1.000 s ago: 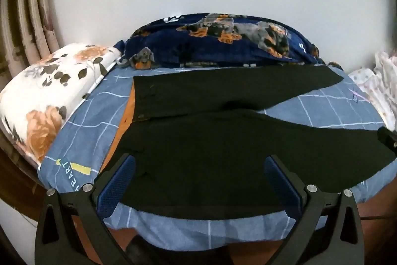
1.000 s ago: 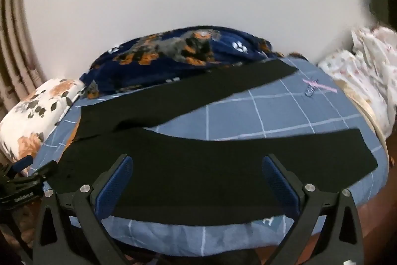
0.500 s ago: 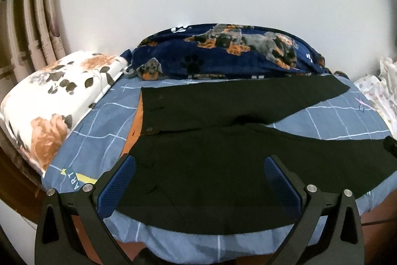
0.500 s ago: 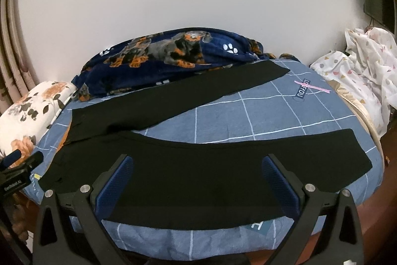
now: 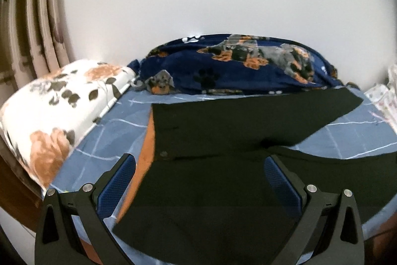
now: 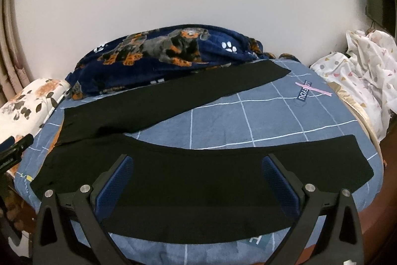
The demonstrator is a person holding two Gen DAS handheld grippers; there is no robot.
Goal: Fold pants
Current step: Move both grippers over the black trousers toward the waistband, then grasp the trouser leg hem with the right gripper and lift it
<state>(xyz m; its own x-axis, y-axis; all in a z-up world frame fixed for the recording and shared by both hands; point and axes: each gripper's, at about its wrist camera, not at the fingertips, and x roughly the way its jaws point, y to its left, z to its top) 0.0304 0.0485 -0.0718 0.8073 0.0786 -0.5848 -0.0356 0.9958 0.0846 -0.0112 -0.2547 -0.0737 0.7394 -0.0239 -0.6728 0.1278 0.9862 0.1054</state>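
Right wrist view: black pants (image 6: 198, 173) lie spread on a bed (image 6: 260, 121), legs apart; both hand-held grippers (image 6: 197, 184) (image 5: 199, 184) hover above them, fingers spread wide.

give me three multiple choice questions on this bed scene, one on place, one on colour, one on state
1. Where is the flowered pillow?
A. beside the waistband end of the pants
B. at the leg ends
C. on top of the pants

2. What colour are the pants?
A. red
B. black
C. white

3. How are the pants' legs lying?
A. stacked
B. rolled up
C. spread apart flat

Answers: 1 A, it sits left, past the waistband. 2 B, plain black on the blue checked sheet. 3 C, sheet shows between the legs.
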